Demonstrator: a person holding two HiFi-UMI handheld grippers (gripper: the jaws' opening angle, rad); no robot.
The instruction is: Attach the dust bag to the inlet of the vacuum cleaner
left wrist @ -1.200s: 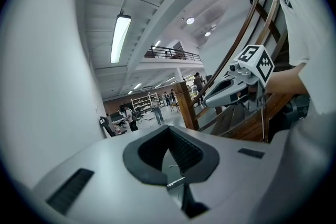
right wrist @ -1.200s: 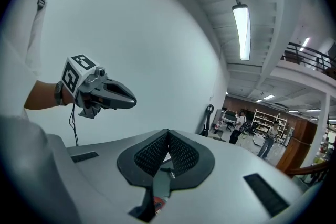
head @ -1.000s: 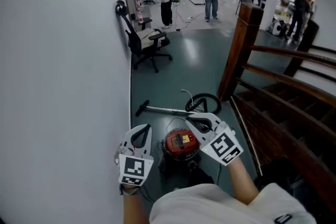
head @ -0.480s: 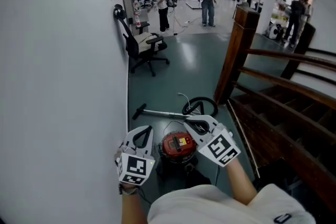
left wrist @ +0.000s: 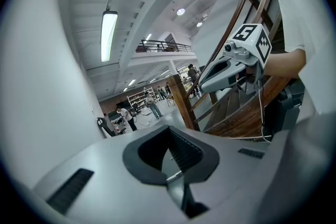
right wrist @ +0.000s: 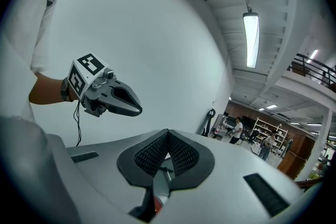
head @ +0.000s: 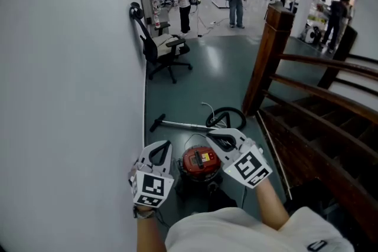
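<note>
A person stands over a red vacuum cleaner (head: 202, 162) on the grey floor (head: 201, 79), between a white wall (head: 71, 97) and a wooden staircase (head: 319, 127). They hold the left gripper (head: 164, 143) and the right gripper (head: 214, 134) out above the machine, one to each side. Both pairs of jaws are pressed together with nothing between them, and neither touches the vacuum cleaner.

Its hose (head: 227, 116) lies coiled just beyond it, and its metal tube (head: 180, 124) is stretched across the floor. No dust bag can be made out in any view, and the inlet cannot be seen from above.

The scene would suit either a bag not yet fetched or one already seated inside a closed machine, so the step in hand cannot be settled. Any further work would likely call for the grippers to drop low, since the machine sits well beneath them.
</note>
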